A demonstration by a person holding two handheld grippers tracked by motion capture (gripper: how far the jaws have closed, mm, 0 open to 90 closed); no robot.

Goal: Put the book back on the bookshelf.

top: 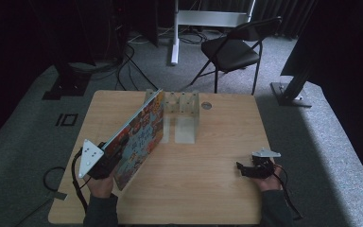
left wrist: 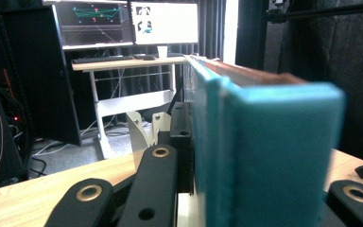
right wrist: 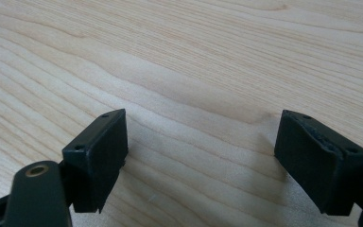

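- A large, flat picture book with a colourful illustrated cover and teal edge stood tilted on its long edge on the light wooden table, its long axis running away from the left gripper toward the far side.
- The left gripper had its jaws clamped on the book's near end; in the left gripper view the teal cover sat pinched between them.
- The book's far end lay close beside a clear acrylic slotted rack at the table's far edge, straight ahead of the left gripper; whether it touched could not be told.
- The rack's slots ran roughly along the book's axis, a little to its right.
- The right gripper rested well apart to the right, jaws spread wide and empty over bare wood.
- The left hand was judged much nearer the rack.
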